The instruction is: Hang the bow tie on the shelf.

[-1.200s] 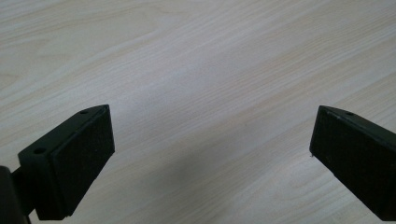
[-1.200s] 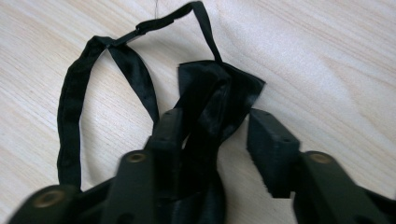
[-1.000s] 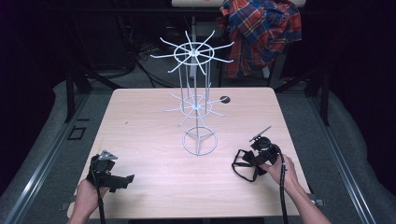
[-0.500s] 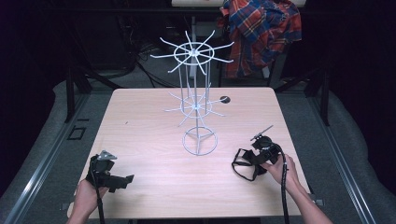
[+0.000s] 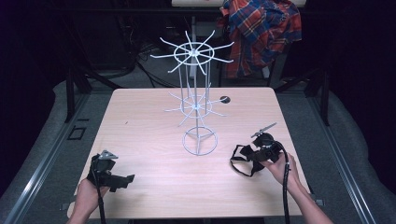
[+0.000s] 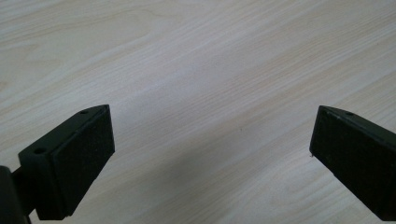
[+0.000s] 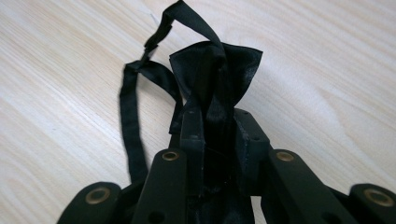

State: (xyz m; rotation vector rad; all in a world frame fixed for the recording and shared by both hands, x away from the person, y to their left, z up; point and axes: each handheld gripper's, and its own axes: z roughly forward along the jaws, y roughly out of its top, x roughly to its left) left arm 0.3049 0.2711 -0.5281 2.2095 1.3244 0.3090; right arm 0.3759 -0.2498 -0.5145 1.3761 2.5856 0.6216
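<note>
Bare wooden table (image 5: pixel 144 135) lies open between the left gripper (image 5: pixel 122 179) and the white wire rack (image 5: pixel 196 100). The rack stands mid-table, its base ring just beside the bow tie's strap (image 5: pixel 240 161), its spokes overhanging the central path; bare tabletop lies on either side of it.

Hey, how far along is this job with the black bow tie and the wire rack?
Done: the right gripper is shut on the black bow tie, its strap trailing on the table. In hand: that grip. Left, probably: hanging it on the white wire rack, whose arms are bare. The left gripper rests open.
</note>
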